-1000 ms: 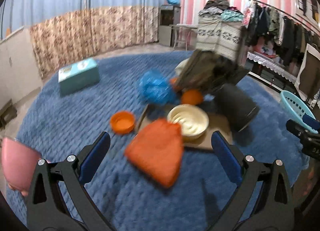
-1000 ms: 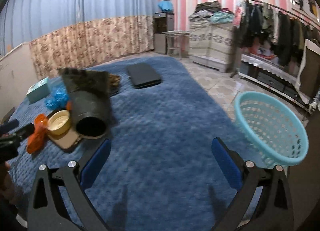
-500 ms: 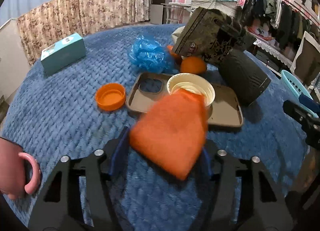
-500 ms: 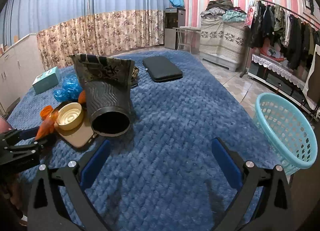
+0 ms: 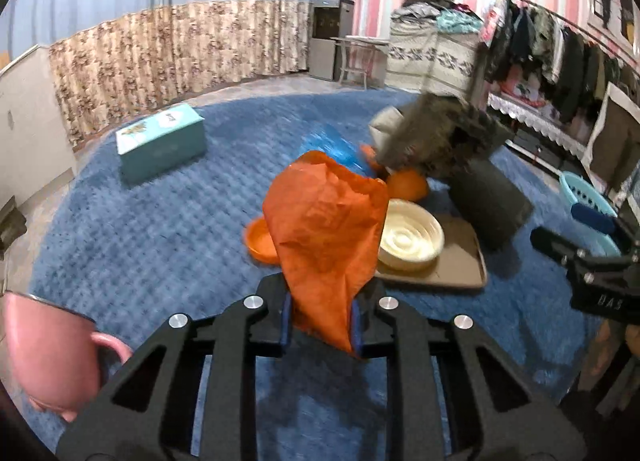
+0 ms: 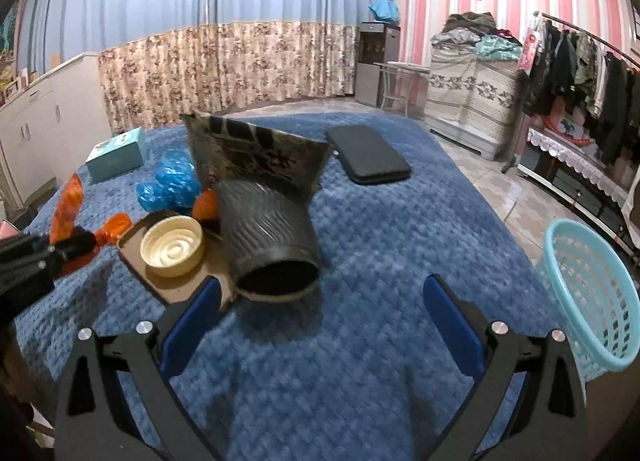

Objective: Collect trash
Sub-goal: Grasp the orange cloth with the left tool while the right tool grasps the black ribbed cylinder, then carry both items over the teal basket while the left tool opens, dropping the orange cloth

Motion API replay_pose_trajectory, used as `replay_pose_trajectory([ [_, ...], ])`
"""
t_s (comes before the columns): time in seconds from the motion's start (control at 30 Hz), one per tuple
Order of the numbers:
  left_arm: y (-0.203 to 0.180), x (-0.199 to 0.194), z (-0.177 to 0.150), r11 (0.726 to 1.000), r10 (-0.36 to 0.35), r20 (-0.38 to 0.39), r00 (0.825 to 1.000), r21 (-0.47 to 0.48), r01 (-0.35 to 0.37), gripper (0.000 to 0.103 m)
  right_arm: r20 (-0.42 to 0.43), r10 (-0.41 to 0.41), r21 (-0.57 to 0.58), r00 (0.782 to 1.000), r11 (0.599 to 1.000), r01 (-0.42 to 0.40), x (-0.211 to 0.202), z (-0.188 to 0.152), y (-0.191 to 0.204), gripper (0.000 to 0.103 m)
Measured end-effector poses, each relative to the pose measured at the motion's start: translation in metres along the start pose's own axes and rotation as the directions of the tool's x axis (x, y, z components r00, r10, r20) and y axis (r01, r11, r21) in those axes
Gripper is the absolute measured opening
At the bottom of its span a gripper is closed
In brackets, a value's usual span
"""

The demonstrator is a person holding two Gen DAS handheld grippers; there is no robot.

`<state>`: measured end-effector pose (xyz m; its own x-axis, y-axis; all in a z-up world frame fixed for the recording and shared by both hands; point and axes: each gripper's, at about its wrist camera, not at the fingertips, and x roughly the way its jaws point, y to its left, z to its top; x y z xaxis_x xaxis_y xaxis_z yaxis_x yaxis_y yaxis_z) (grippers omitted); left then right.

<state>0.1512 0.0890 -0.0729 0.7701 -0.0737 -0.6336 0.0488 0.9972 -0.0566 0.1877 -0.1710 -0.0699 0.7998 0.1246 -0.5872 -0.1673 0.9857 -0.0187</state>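
The left tool [image 5: 320, 325], wide open a second ago, is now clamped on the orange wrapper [image 5: 326, 237], which is lifted off the blue carpet [image 5: 168, 229] where it was lying. The right tool [image 6: 320, 317] is brought nearer the toppled black bin [image 6: 268, 237].

a blue quilted cover [image 6: 380, 261] carries everything. on it, a brown tray [image 6: 176, 281] lies as the landmark. just right of the tray lies a black ribbed cylinder [image 6: 268, 237] on its side. behind the tray sit a crumpled blue bag [image 6: 172, 185] and a teal box [image 6: 116, 155]. far behind to the right lies a flat black case [image 6: 368, 155].
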Motion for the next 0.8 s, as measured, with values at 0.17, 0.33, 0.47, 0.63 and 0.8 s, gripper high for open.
replay_pose_trajectory([
  [0.17, 0.013, 0.002, 0.013, 0.999, 0.027, 0.0, 1.0, -0.024, -0.027, 0.02, -0.016, 0.021, -0.03, 1.0, 0.999, -0.021, 0.017, 0.012, 0.014, 0.099],
  [0.33, 0.013, 0.005, 0.02, 0.999, 0.03, 0.006, 1.0, -0.027, -0.03, 0.02, -0.044, 0.036, -0.044, 0.998, 0.998, -0.038, 0.035, 0.018, 0.025, 0.098],
  [0.47, 0.015, 0.008, 0.021, 0.999, 0.024, 0.004, 1.0, -0.028, -0.024, 0.02, -0.052, 0.045, -0.061, 0.998, 0.997, -0.048, 0.043, 0.022, 0.028, 0.089],
  [0.63, 0.006, 0.012, 0.025, 1.0, 0.017, 0.005, 1.0, -0.017, -0.017, 0.02, -0.069, 0.089, -0.054, 0.994, 0.994, -0.093, 0.044, 0.023, 0.022, 0.062],
  [0.8, -0.006, 0.013, 0.027, 1.0, 0.014, 0.008, 1.0, 0.001, -0.015, 0.02, -0.039, 0.094, -0.04, 0.995, 0.995, -0.096, 0.029, 0.021, 0.005, 0.061],
])
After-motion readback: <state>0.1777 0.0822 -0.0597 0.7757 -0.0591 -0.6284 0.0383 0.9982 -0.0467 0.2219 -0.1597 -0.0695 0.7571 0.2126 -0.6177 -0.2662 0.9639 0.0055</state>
